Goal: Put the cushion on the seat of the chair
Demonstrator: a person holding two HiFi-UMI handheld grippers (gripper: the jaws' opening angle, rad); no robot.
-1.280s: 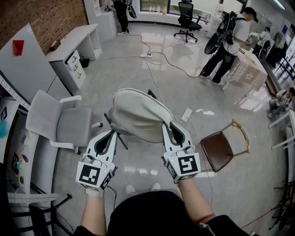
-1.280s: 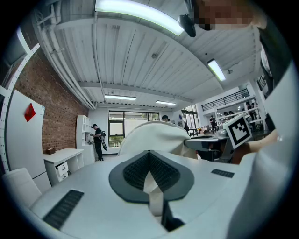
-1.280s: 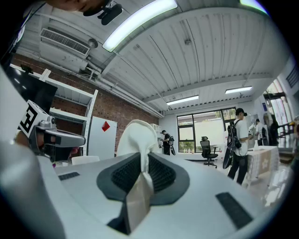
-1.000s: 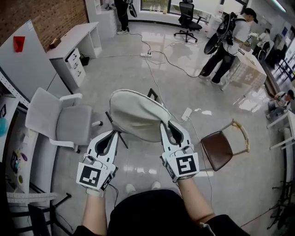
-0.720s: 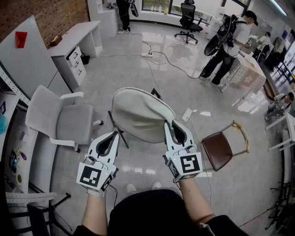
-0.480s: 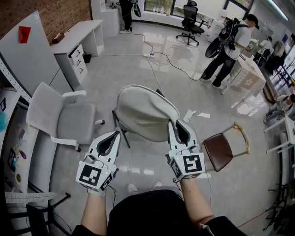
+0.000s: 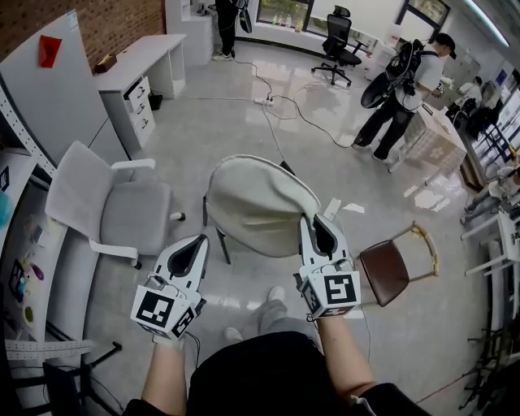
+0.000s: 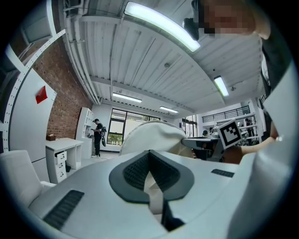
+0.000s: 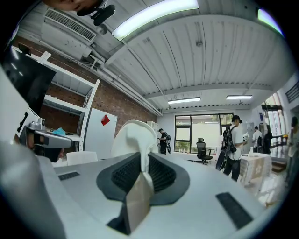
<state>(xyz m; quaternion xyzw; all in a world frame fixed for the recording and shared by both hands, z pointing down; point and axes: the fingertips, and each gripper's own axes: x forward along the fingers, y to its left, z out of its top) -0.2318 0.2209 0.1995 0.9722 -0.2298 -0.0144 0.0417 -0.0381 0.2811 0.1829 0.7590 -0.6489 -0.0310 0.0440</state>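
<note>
Cushion (image 7: 260,203) up in the air, pinched by left claw (image 7: 202,238) and right claw (image 7: 310,219) over chair (image 7: 220,245); seat placement pending.

The cushion (image 7: 260,203) is matt cream cloth, softly creased, with a stitched seam round its rim. The left gripper (image 7: 201,240) and right gripper (image 7: 315,221) have matt white plastic shells, and their pads (image 9: 161,176) are dark, finely ribbed and rubbery. The floor (image 7: 203,122) is pale, polished and glossy, mirroring the lights. The office chair (image 7: 134,219) has matt grey woven cloth on a smooth white plastic frame. The brown chair (image 7: 383,272) has a shiny, leather-like seat and a pale wood-like frame. The brick wall (image 7: 24,20) is rough and matt, and the desk (image 7: 142,53) is smooth and white.
</note>
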